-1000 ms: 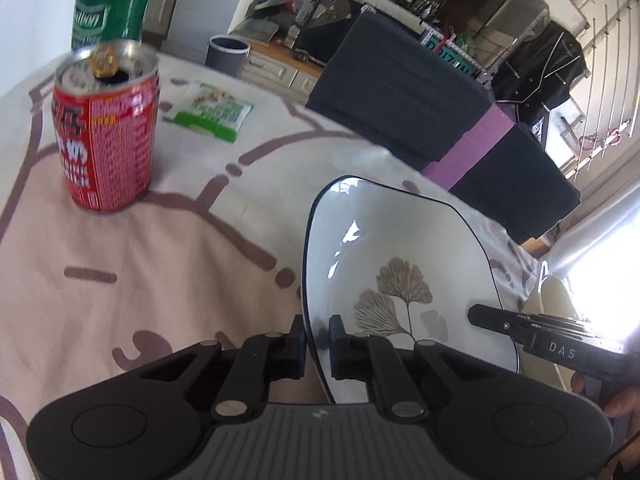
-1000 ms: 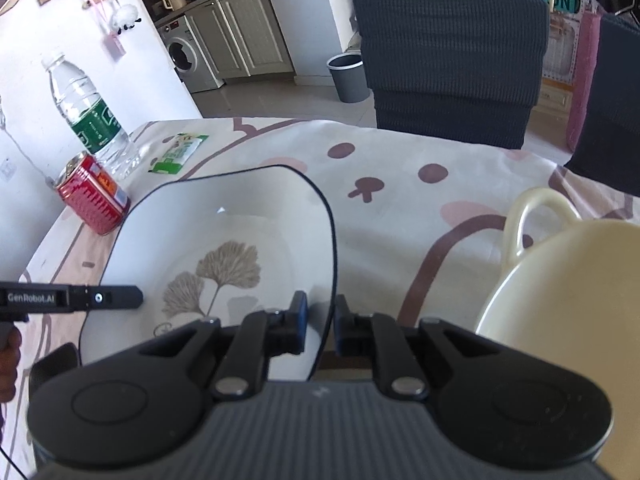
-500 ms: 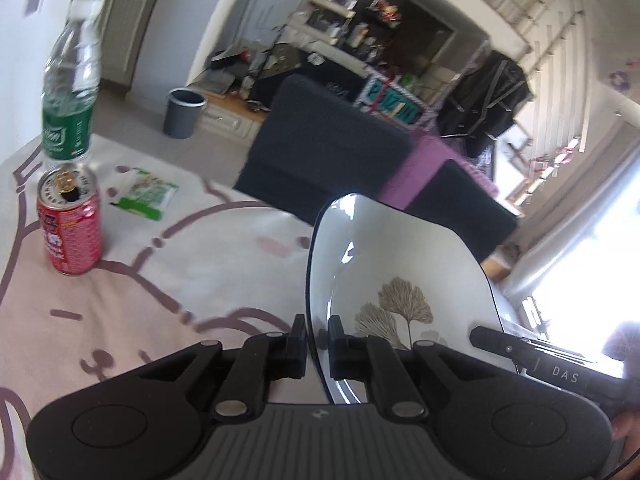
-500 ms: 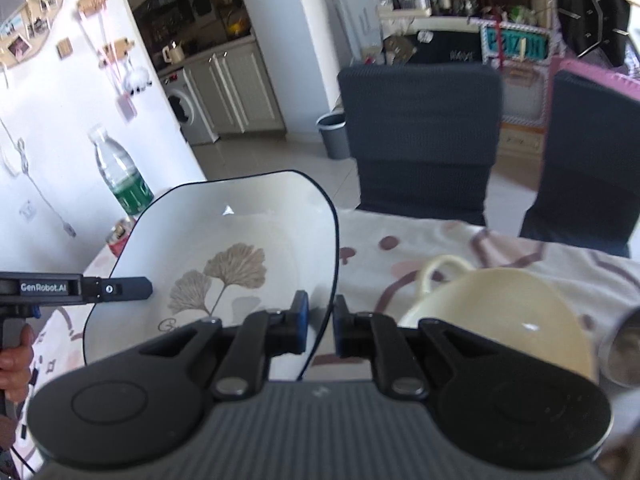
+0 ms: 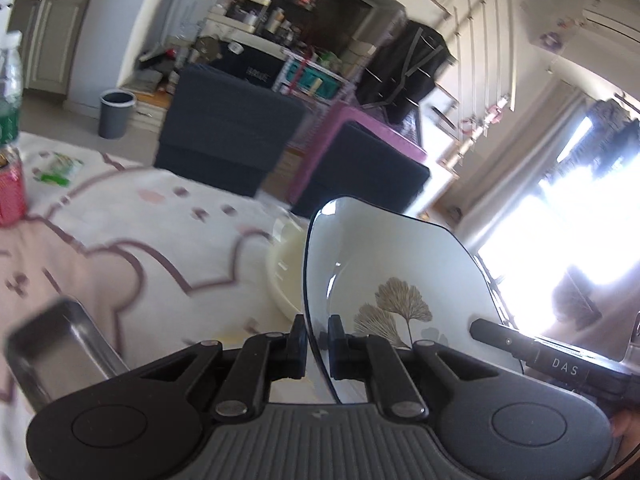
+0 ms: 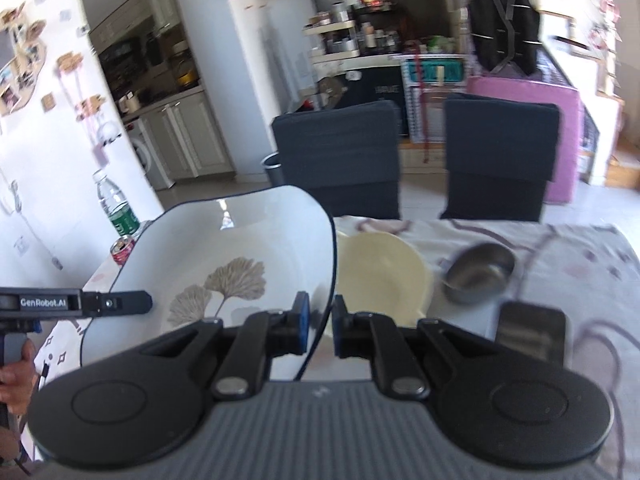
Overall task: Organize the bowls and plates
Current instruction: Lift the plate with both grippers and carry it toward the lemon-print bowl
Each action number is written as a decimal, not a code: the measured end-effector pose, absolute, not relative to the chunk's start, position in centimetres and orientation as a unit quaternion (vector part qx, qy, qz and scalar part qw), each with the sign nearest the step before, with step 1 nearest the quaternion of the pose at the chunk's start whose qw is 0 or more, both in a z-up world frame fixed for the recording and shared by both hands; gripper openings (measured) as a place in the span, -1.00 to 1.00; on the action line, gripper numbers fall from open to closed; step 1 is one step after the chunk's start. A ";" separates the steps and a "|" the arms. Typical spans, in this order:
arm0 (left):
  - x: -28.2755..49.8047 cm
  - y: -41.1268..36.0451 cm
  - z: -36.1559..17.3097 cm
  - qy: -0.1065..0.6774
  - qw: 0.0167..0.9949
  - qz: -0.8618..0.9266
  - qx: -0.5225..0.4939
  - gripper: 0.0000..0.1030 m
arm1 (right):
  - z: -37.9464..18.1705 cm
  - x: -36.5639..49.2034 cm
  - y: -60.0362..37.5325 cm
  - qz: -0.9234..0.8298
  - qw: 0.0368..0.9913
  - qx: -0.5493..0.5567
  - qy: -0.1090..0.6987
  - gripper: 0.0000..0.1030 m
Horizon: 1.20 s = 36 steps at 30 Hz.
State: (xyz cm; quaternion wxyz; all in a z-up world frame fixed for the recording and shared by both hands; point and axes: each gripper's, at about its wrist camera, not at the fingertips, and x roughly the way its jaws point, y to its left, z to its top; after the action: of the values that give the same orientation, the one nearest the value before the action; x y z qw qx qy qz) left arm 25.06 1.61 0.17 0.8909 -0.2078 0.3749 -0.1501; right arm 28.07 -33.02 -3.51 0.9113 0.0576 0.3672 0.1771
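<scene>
Tabletop [image 6: 580, 256], under a pale cloth with mauve outlines, carrying the items below.

White plate [image 6: 240, 264], dark-rimmed with a ginkgo-leaf print, being held clear of the tabletop between both grippers, tilted, leaf face toward the right wrist camera. Same plate [image 5: 392, 272] filling 3 o'clock of the left wrist view.

Cream bowl [image 6: 380, 276] with a handle, lying on the cloth just beyond the plate's right edge, at 12 o'clock from the right gripper; seen partly behind the plate [image 5: 284, 272] in the left wrist view.

Steel bowl [image 6: 478, 276] lying at 3 o'clock of the cream bowl, close beside it.

Dark rectangular object [image 6: 530, 336] at 5 o'clock of the steel bowl, too blurred to identify.

Metal tray [image 5: 56, 344] at 9 o'clock of the left gripper, blurred.

Water bottle [image 6: 114, 208] and red can [image 6: 122, 248] standing near the far-left edge.

Left gripper [image 5: 318, 344]: jaws closing on the plate's rim. Right gripper [image 6: 318, 324]: jaws clamping the opposite rim.
</scene>
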 end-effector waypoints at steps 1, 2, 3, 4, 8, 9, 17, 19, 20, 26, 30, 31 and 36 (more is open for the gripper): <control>24.6 0.7 0.0 0.378 0.889 -0.156 -0.206 -0.80 | -3.6 27.3 -33.9 0.171 0.912 0.061 0.367 -0.74; 24.1 -0.2 -0.2 0.381 0.887 -0.161 -0.205 -0.80 | -3.8 26.4 -34.8 0.164 0.913 0.064 0.368 -0.74; 23.7 -1.0 -0.5 0.383 0.886 -0.166 -0.203 -0.80 | -3.7 25.8 -35.7 0.158 0.913 0.068 0.370 -0.74; 23.3 -1.8 -0.8 0.386 0.884 -0.172 -0.201 -0.80 | -4.0 25.0 -36.6 0.152 0.913 0.074 0.372 -0.74; 21.7 -4.3 -2.7 0.407 0.872 -0.186 -0.198 -0.80 | -5.2 22.2 -39.4 0.128 0.912 0.086 0.381 -0.74; 21.4 -4.9 -3.3 0.414 0.868 -0.188 -0.199 -0.80 | -5.5 21.6 -39.9 0.124 0.910 0.090 0.385 -0.74; 19.8 -7.0 -8.2 0.473 0.837 -0.186 -0.205 -0.80 | -10.2 19.1 -43.0 0.099 0.885 0.106 0.442 -0.74; 19.6 -7.3 -9.1 0.486 0.829 -0.181 -0.208 -0.80 | -11.4 18.7 -43.5 0.092 0.878 0.109 0.457 -0.74; 19.6 -7.3 -9.6 0.493 0.825 -0.178 -0.209 -0.79 | -11.9 18.7 -43.4 0.090 0.874 0.106 0.465 -0.74; 19.8 -7.6 -11.7 0.529 0.807 -0.159 -0.210 -0.79 | -14.2 18.4 -43.4 0.080 0.851 0.088 0.511 -0.74; 20.0 -7.6 -13.2 0.550 0.792 -0.148 -0.218 -0.79 | -15.6 18.8 -42.9 0.074 0.836 0.083 0.537 -0.73; 20.0 -7.6 -13.4 0.554 0.789 -0.146 -0.220 -0.79 | -15.9 18.8 -42.9 0.071 0.834 0.081 0.542 -0.73; 20.4 -8.0 -14.0 0.566 0.782 -0.139 -0.218 -0.78 | -16.7 19.3 -42.7 0.060 0.825 0.077 0.557 -0.72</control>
State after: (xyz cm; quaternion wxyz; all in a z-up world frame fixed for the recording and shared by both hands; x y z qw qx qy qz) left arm 20.42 -8.00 -14.04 0.7824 -0.2181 0.5664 -0.1393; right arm 19.34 -42.69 -16.66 0.8245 0.0769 0.5574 0.0597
